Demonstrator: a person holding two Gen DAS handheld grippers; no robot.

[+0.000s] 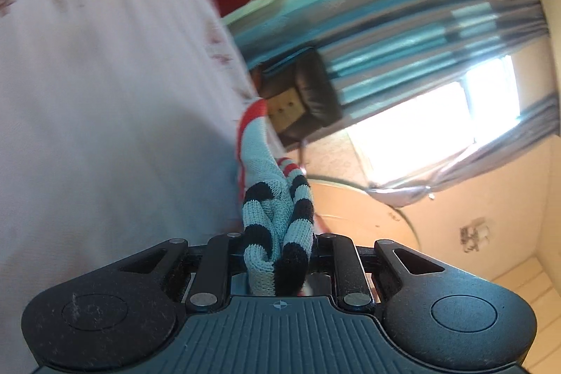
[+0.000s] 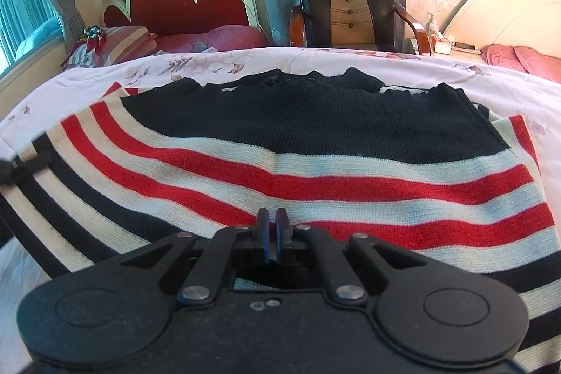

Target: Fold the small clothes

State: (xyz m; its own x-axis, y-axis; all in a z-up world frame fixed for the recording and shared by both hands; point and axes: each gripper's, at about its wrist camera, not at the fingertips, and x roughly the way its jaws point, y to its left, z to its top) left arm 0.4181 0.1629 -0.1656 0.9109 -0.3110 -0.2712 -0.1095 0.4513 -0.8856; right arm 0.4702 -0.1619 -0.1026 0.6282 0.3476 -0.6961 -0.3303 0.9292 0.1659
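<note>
Only left hand-held gripper (image 1: 277,255) shows gripped sweater (image 1: 277,198).

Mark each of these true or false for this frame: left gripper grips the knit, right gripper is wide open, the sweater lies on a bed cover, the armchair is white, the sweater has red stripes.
1. The left gripper grips striped knit. True: a bunched fold of the sweater sits between its fingers.
2. The right gripper is wide open. False: its fingertips are nearly together, with no cloth seen between them.
3. The sweater lies on a floral bed cover. True.
4. The armchair is white. False: it is black with a tan centre panel.
5. The sweater has red stripes. True.
</note>
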